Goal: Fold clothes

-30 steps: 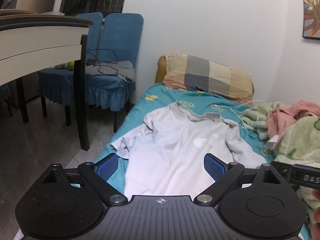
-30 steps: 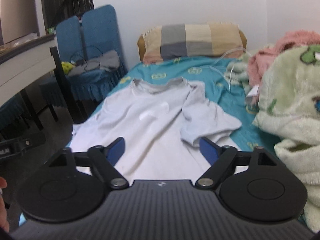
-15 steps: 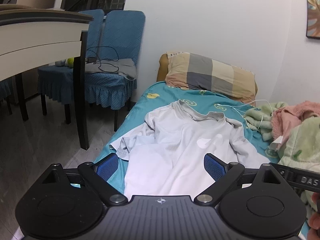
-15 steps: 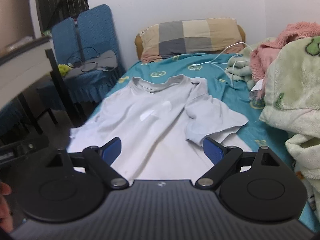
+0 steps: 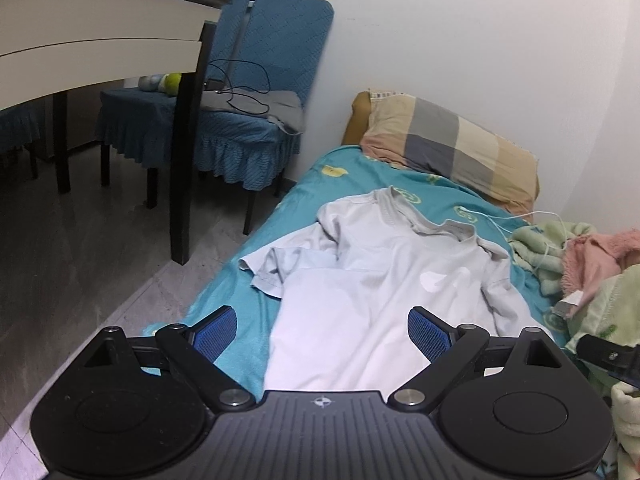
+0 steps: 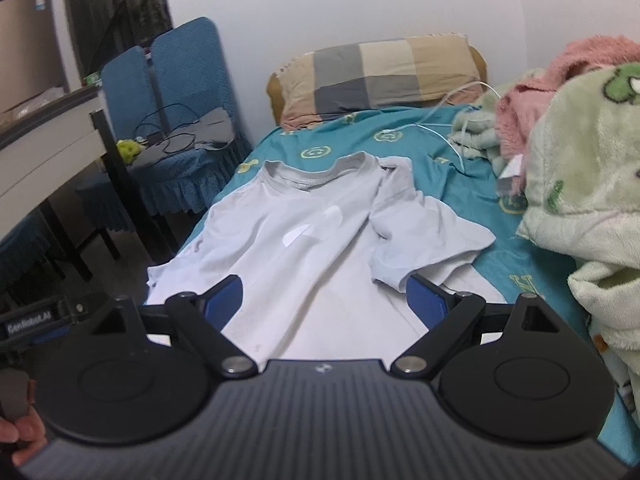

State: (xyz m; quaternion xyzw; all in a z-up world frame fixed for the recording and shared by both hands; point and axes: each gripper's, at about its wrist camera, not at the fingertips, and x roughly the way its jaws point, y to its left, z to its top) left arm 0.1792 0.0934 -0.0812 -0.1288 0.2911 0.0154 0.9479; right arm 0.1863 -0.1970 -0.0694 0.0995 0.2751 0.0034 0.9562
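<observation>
A pale grey T-shirt (image 5: 384,280) lies face up on the teal bed sheet (image 5: 304,184), collar toward the pillow, both sleeves rumpled; it also shows in the right wrist view (image 6: 304,248). My left gripper (image 5: 322,330) is open and empty, above the shirt's lower left part. My right gripper (image 6: 324,300) is open and empty, above the shirt's lower right part, its right finger (image 6: 424,300) just in front of the folded-in right sleeve (image 6: 424,240). The shirt's hem is hidden behind both gripper bodies.
A checked pillow (image 5: 448,148) lies at the bed's head. Green and pink blankets (image 6: 580,168) pile on the right, with a white cable (image 6: 444,136). Blue chairs (image 5: 248,96) and a desk (image 5: 88,40) stand left of the bed, over grey floor (image 5: 100,264).
Both grippers have moved forward and lower toward the shirt, so it looks larger. The left view has swung slightly left. Both stay open and empty.
</observation>
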